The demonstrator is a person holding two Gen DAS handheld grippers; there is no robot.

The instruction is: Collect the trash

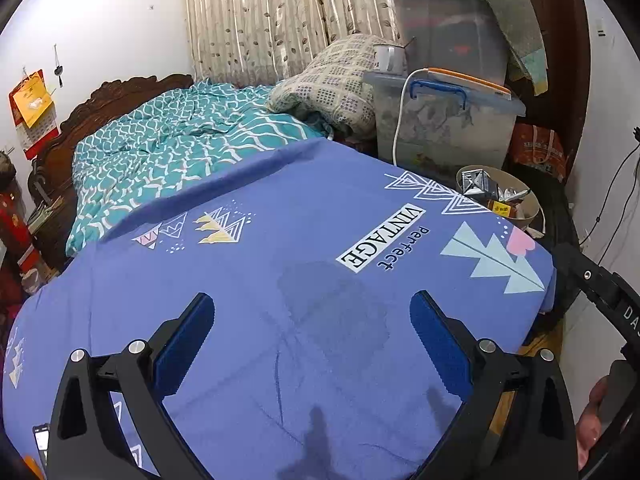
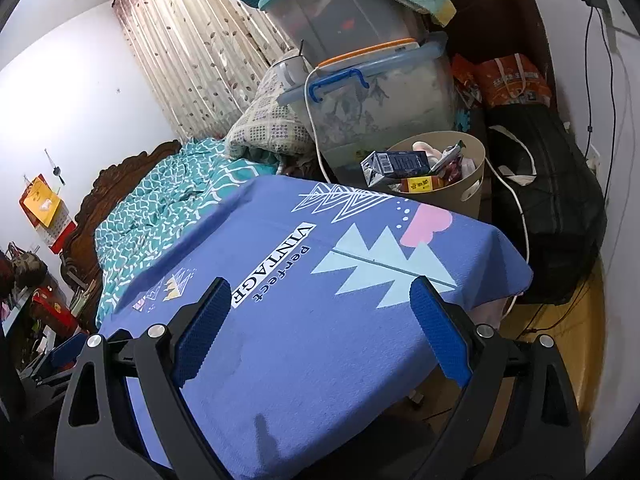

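A beige trash bin [image 2: 448, 196] stands past the far right corner of the bed and holds several cartons and wrappers, among them a dark blue carton [image 2: 396, 162] and an orange box [image 2: 422, 184]. The bin also shows in the left wrist view [image 1: 524, 216]. My left gripper [image 1: 312, 312] is open and empty above the blue "Perfect VINTAGE" sheet [image 1: 280, 280]. My right gripper [image 2: 320, 300] is open and empty above the same sheet [image 2: 320, 340], nearer the bin. No loose trash shows on the sheet.
Stacked clear storage boxes [image 2: 380, 96] with a white cable [image 2: 314, 128] stand behind the bin. A black bag [image 2: 548, 200] sits to its right on the wood floor. A teal quilt [image 1: 172, 148] and a patterned pillow [image 1: 332, 80] lie farther up the bed.
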